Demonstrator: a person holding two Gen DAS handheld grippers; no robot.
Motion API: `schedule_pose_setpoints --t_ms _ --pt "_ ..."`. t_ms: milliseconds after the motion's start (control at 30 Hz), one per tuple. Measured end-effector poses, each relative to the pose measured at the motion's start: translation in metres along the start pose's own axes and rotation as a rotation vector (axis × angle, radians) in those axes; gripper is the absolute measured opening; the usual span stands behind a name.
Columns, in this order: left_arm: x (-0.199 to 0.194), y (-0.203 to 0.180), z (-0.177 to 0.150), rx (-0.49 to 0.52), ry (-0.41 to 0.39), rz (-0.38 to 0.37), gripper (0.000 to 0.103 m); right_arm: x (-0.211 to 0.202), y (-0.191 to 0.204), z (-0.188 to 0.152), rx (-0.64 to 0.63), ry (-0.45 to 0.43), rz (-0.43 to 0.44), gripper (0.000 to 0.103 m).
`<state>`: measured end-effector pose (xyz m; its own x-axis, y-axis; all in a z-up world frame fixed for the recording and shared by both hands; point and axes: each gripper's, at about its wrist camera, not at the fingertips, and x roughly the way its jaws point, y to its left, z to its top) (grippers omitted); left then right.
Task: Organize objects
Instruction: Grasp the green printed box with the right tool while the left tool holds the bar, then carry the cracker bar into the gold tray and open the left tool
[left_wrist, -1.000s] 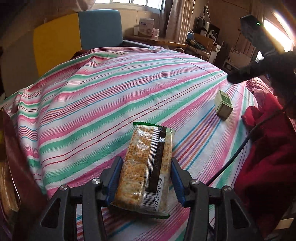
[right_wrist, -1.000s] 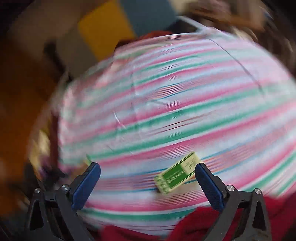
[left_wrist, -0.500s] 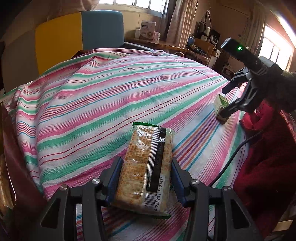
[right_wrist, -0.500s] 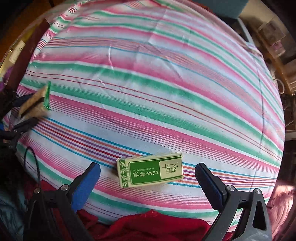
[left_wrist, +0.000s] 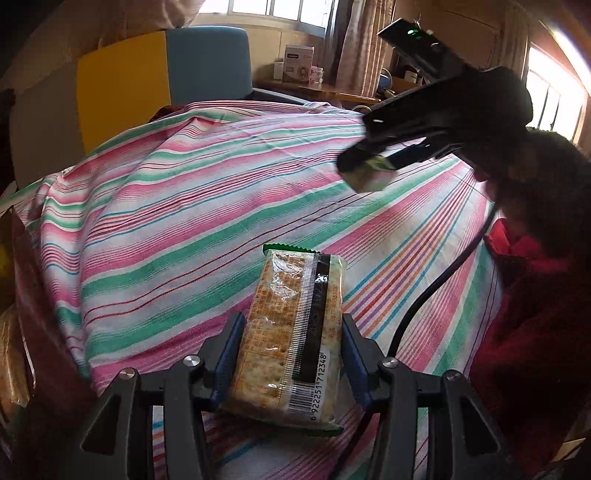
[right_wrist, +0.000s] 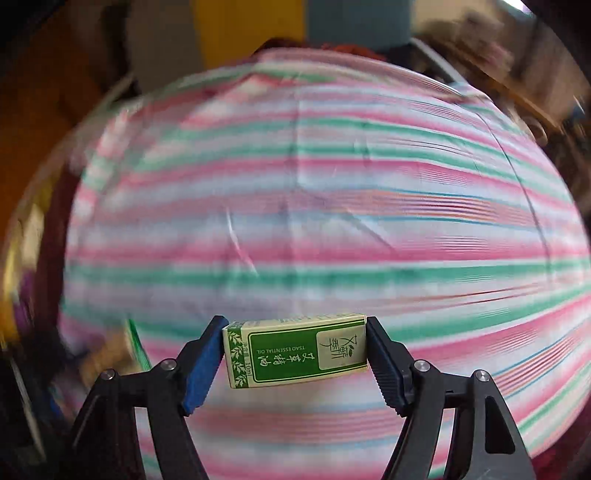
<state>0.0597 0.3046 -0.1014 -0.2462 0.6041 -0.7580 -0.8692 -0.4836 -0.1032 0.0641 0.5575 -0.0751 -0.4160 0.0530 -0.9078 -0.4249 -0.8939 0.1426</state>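
Observation:
My left gripper (left_wrist: 291, 350) is shut on a clear-wrapped cracker packet (left_wrist: 295, 332) with a black strip and a barcode, held just above the striped bedsheet (left_wrist: 184, 206). My right gripper (right_wrist: 295, 350) is shut on a small green and cream essential oil box (right_wrist: 297, 349), gripped by its two ends and lifted off the sheet. In the left wrist view the right gripper (left_wrist: 373, 162) holds the box (left_wrist: 369, 179) in the air at the upper right. The right wrist view is blurred by motion.
A yellow and blue headboard (left_wrist: 162, 81) stands behind the bed. A red blanket (left_wrist: 535, 314) lies at the right edge. Brown snack bags (left_wrist: 18, 314) sit at the far left. A wooden desk with a white box (left_wrist: 299, 68) is at the back.
My right gripper came down over the green box, closed on its ends and lifted it off the sheet, now swinging across. My left gripper has kept the cracker packet nearly still.

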Motion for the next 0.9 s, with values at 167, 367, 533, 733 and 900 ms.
schedule_pose_setpoints --t_ms 167,367,533,733,900 --pt "-0.003 0.002 -0.004 -0.009 -0.01 -0.002 0.051 0.014 0.003 0.001 0.017 -0.051 -0.087 0.074" --pt "-0.005 0.0 -0.006 -0.002 -0.015 0.019 0.051 0.029 0.019 -0.003 -0.07 -0.01 -0.159 0.074" --pt "-0.007 -0.004 -0.007 0.005 -0.009 0.041 0.051 0.029 0.023 -0.005 -0.102 -0.015 -0.177 0.073" --pt "-0.013 -0.003 -0.007 -0.013 0.006 0.042 0.051 0.036 0.019 -0.004 -0.092 -0.002 -0.161 0.073" --pt "-0.025 0.0 -0.007 -0.031 -0.013 0.049 0.051 0.04 0.014 -0.002 -0.074 0.002 -0.142 0.073"
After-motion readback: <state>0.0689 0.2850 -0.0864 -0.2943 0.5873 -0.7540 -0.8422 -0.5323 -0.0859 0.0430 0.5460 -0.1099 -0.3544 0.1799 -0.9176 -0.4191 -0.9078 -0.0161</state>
